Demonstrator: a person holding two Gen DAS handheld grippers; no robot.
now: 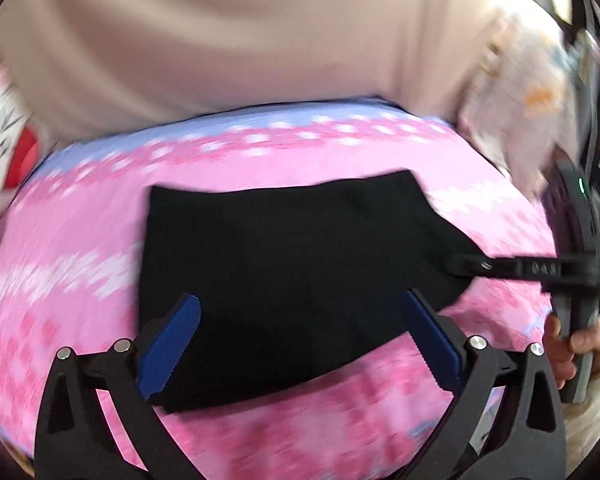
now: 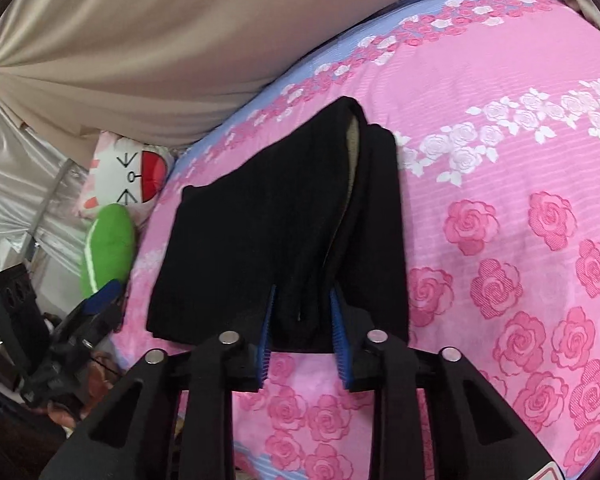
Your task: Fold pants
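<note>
We have the black pants [image 2: 284,236] folded into a compact stack on the pink rose bedspread [image 2: 520,184]; our right gripper [image 2: 303,328] pinches its near edge; our left gripper [image 1: 300,344] hangs released above it; next, we judge, a last tidy or letting go.

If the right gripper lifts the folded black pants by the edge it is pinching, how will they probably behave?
The folded black pants would probably droop and unfold: they are soft cloth in loose layers, one flap already gaping. They look light. The right gripper pinches only one edge, so the lower layers might slide off onto the pink rose-print bedsheet.
</note>
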